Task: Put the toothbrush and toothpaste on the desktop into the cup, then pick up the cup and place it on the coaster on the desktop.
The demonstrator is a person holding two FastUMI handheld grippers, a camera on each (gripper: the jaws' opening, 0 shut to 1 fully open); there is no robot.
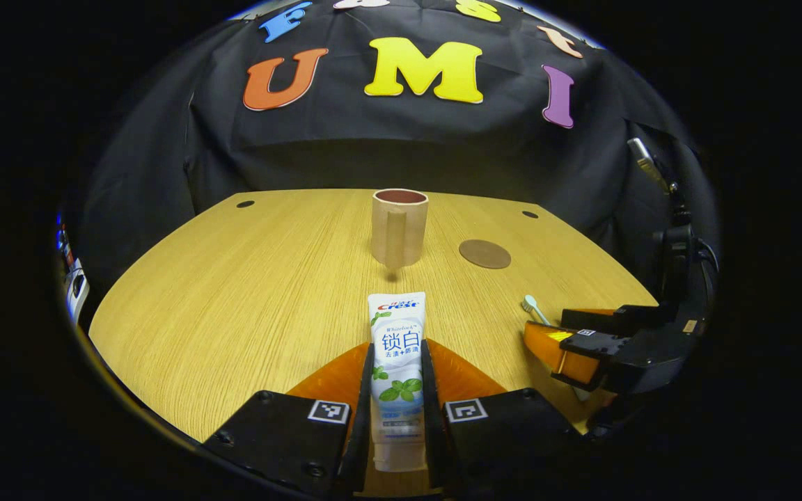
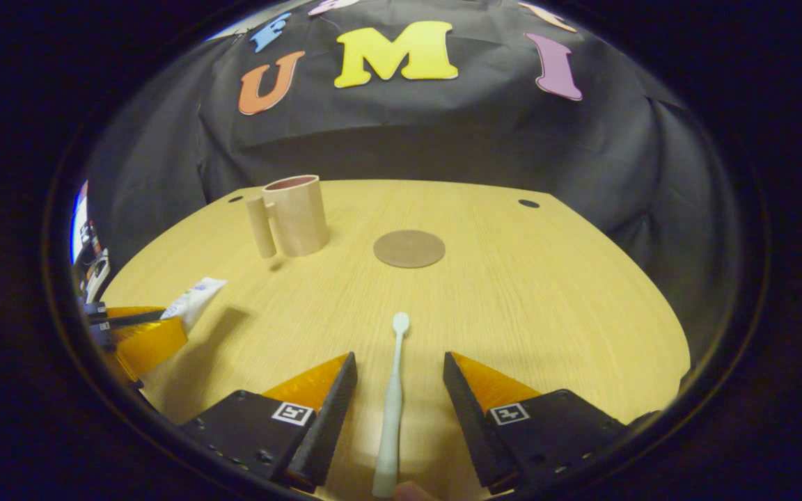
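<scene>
White toothpaste clamped between jaws, toothbrush between open jaws

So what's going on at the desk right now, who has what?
The left tongs are closed on the toothpaste tube, which lies flat on the desktop pointing toward the cup. The right tongs are open around the toothbrush, which lies on the wood between the fingers, not yet gripped. The cup stands upright and looks empty, with the coaster bare beside it. Nothing has gone into the cup yet.
</scene>
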